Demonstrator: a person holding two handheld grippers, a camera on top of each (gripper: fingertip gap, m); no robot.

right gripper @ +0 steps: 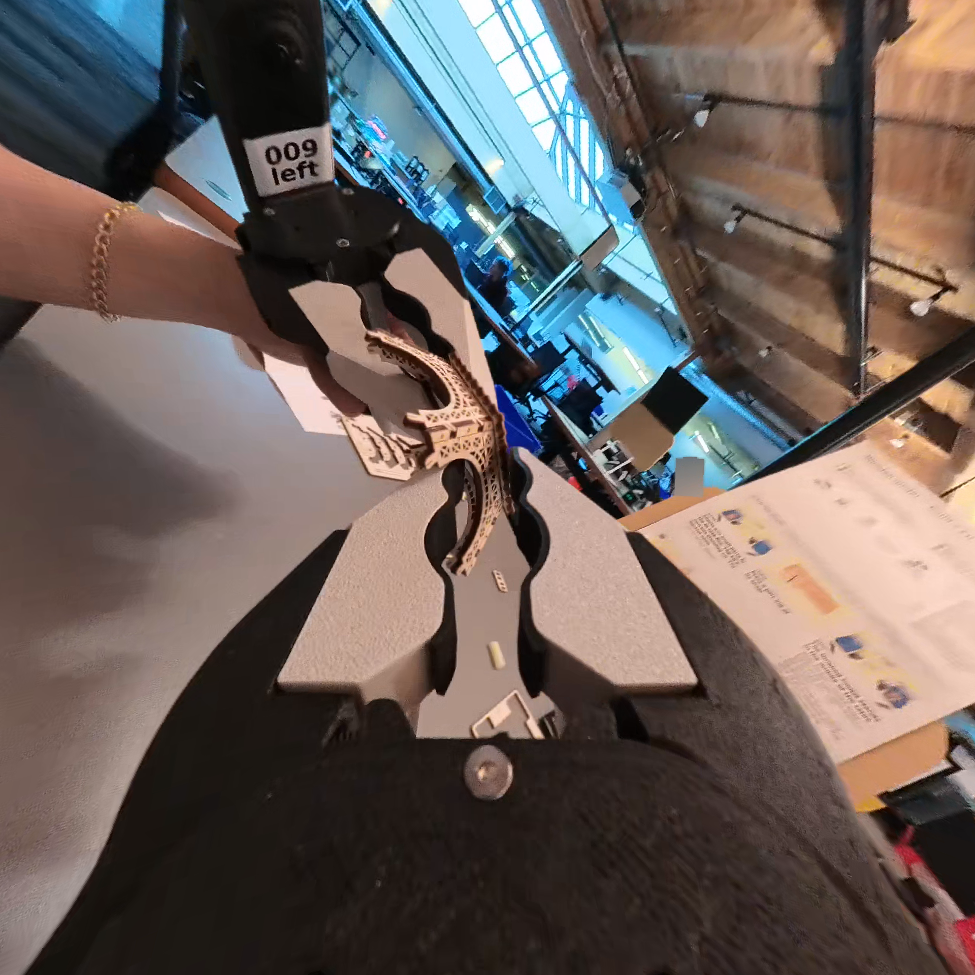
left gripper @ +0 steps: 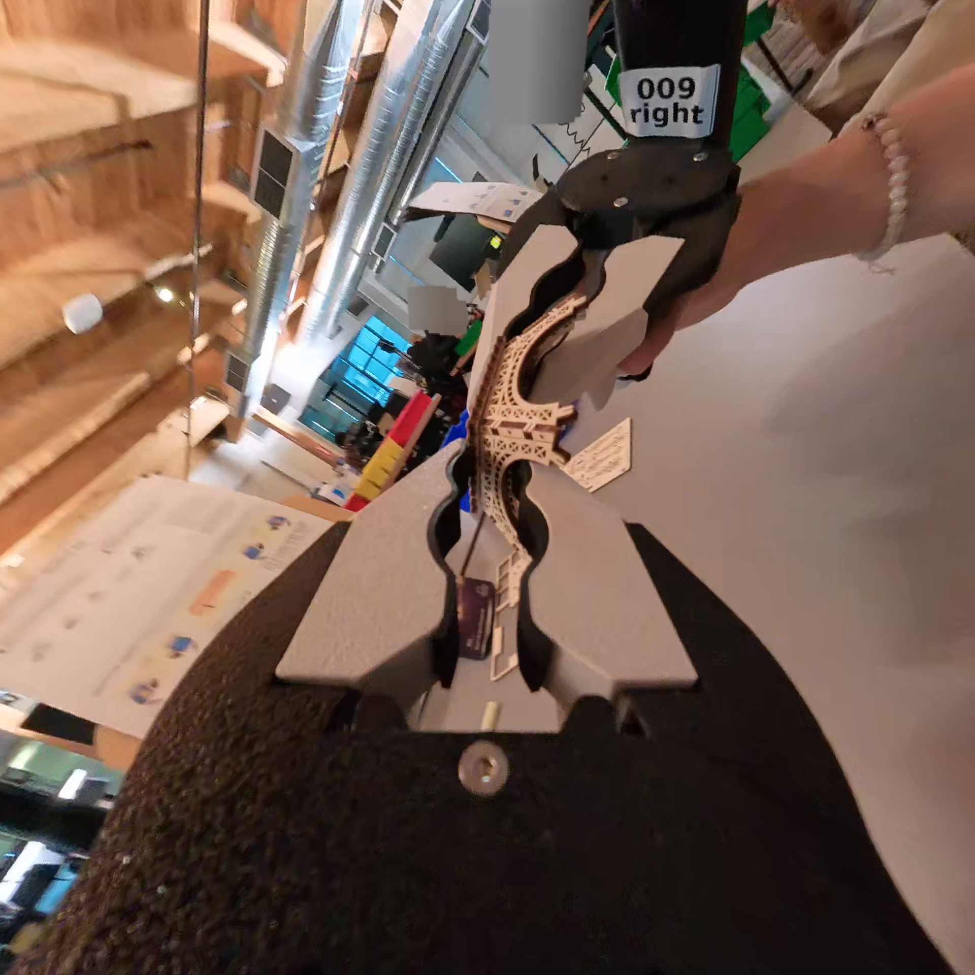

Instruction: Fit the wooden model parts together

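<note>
A: Start closest in. What is the left gripper (left gripper: 488, 506) doing?

B: Its jaws are drawn in on one latticed leg of the wooden tower model (left gripper: 519, 422), pinching the thin curved strip between the grey pads. Below it on the grey table (left gripper: 791, 527) lie a small pale peg (left gripper: 490, 715) and a cut-out wooden frame (left gripper: 506, 659), both loose.

A: And the right gripper (right gripper: 480, 506)?

B: Same story from the other side: clamped on the opposite leg, near its foot. So the model hangs in the air between the two tools, above the table, with the central joint block in the open gap between them.

A: Is the joint seated?

B: I cannot tell. The two arches meet at the middle, but whether the tabs are fully home is hidden by the lattice.

A: How would you finish the step well?

B: I judge the legs fragile, so keep the squeeze light and push along the line of the slot, not across it. Twisting one tool against the other would likely snap the fretwork.

A: Farther off?

B: A flat wooden parts sheet (right gripper: 380, 448) lies on the table just beyond the model, and an instruction sheet (right gripper: 823, 591) sits off to the side, well apart.
</note>
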